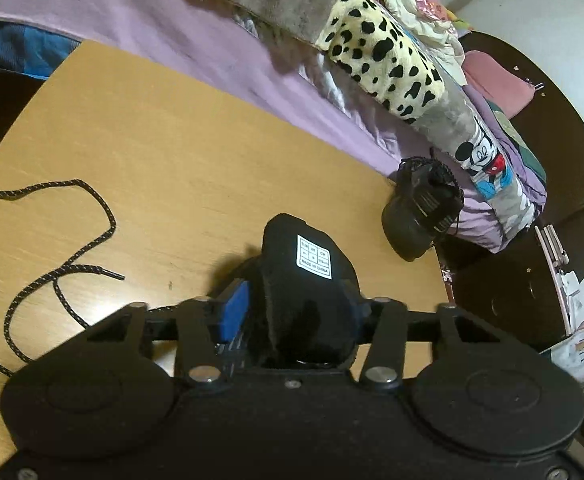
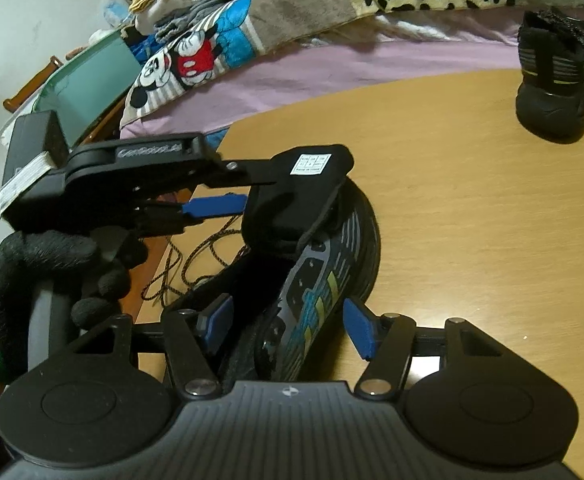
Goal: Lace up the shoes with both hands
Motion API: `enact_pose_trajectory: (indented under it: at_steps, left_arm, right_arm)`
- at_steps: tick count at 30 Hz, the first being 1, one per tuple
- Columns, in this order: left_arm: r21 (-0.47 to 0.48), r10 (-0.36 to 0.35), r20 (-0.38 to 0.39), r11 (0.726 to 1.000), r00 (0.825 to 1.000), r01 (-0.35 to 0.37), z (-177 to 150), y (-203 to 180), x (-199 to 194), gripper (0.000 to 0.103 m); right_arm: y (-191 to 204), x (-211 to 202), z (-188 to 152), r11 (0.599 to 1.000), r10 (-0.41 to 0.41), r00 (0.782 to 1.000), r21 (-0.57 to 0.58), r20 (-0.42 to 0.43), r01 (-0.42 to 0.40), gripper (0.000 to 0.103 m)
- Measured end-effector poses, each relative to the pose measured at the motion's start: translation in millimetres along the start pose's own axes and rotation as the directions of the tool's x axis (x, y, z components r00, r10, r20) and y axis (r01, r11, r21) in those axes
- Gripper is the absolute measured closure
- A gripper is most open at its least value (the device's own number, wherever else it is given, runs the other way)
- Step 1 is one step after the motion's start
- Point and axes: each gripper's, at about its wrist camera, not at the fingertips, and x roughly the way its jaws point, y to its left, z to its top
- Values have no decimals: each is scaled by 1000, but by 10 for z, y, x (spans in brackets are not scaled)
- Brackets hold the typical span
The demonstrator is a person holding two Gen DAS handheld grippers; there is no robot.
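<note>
A black shoe [image 2: 332, 248] with striped sides lies on the wooden table [image 2: 472, 240], unlaced. Its tongue [image 1: 312, 256], with a white size label, is lifted, and my left gripper [image 1: 298, 308] is shut on it from both sides. In the right wrist view that left gripper [image 2: 259, 188] comes in from the left, held by a black-gloved hand [image 2: 51, 264]. My right gripper [image 2: 287, 328] straddles the shoe's near side wall, one blue pad [image 2: 215, 324] inside the opening and the other outside, both against it. A loose speckled lace [image 1: 71, 272] lies on the table to the left.
A second black shoe [image 2: 552, 80], laced, stands at the table's far edge. Beyond it is a bed with a purple sheet [image 1: 211, 40] and a piled spotted and cartoon-print blanket [image 1: 384, 52]. Bare wood lies between the two shoes.
</note>
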Motion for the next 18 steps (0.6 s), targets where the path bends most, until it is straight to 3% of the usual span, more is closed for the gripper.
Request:
enact_pose_trajectory:
  at_steps: [6, 11, 18]
  left_arm:
    - [56, -38, -3, 998, 999, 38, -9, -72, -82, 80]
    - [112, -69, -42, 991, 997, 73, -52, -143, -175, 81]
    - [173, -79, -96, 980, 992, 94, -162, -225, -219, 81]
  right_arm:
    - [-21, 17, -21, 1000, 12, 1000, 17, -12, -12, 45]
    - [-94, 7, -15, 997, 29, 1000, 72, -8, -28, 51]
    - [-214, -13, -13, 987, 62, 998, 148, 10, -63, 52]
